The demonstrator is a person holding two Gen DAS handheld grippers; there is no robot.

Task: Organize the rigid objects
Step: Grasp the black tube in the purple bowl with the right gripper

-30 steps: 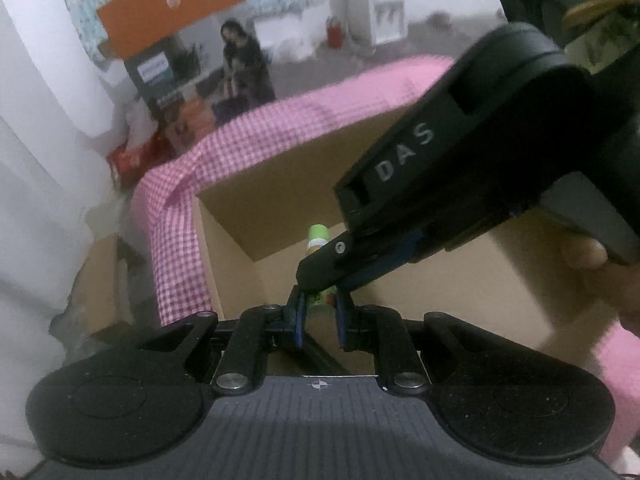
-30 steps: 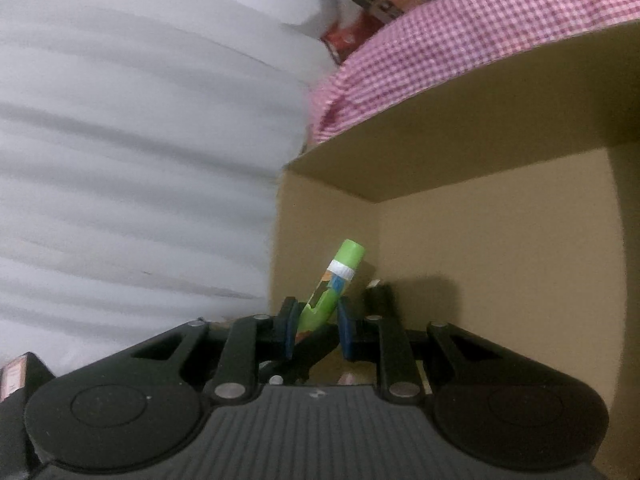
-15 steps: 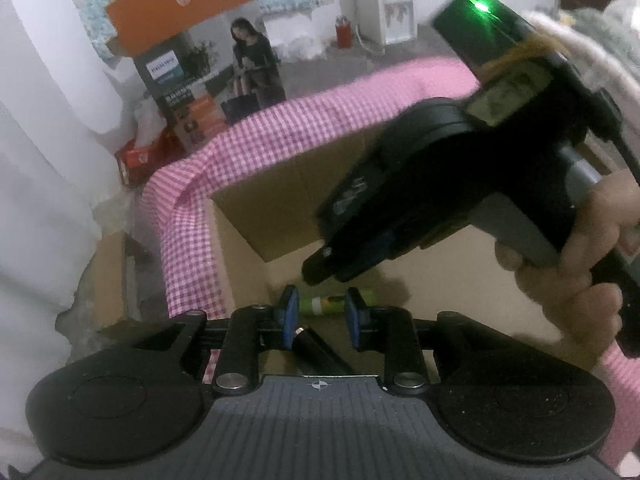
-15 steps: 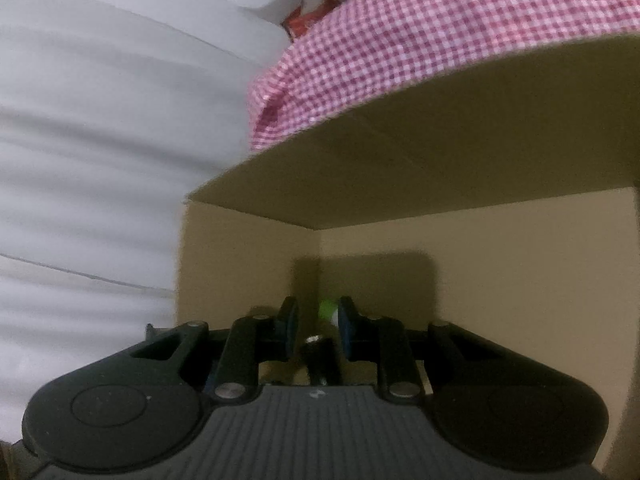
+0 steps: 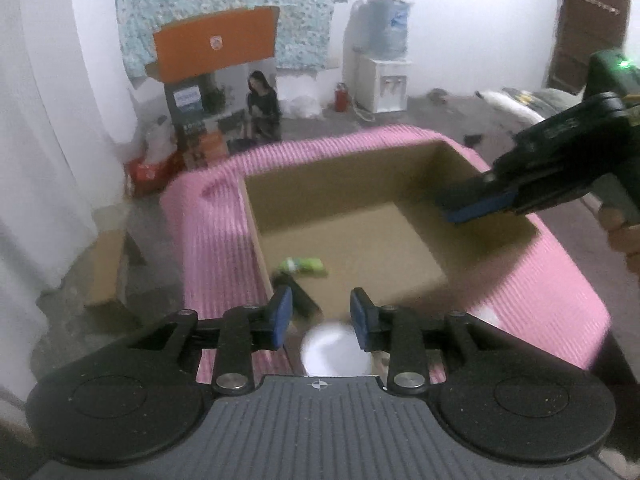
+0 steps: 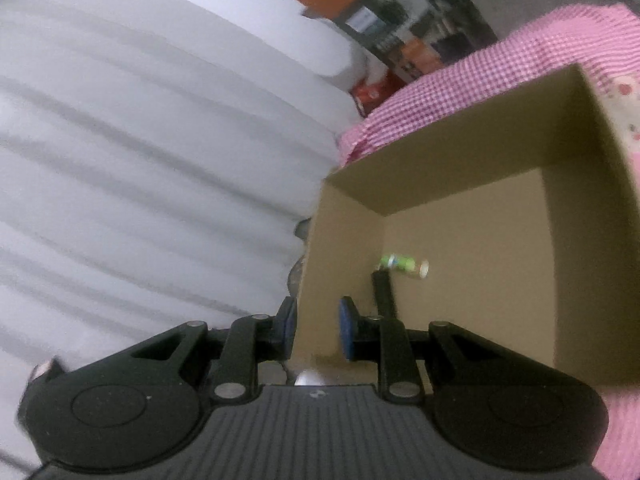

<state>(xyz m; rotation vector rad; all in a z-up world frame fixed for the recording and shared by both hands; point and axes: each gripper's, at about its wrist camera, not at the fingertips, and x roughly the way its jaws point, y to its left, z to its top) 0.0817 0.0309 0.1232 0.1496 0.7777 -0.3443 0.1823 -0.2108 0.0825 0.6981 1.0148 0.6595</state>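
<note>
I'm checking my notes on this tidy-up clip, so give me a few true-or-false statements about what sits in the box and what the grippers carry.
1. A green marker lies on the floor of the cardboard box. True.
2. The left gripper grips the green marker. False: its jaws are opening with nothing between them; the marker lies in the box beyond.
3. A black stick-shaped object lies in the box beside the marker. True.
4. The box sits on a bare wooden table. False: pink checked cloth surrounds it.
5. The right gripper carries a white cup. False: it holds nothing, pads nearly together.
</note>
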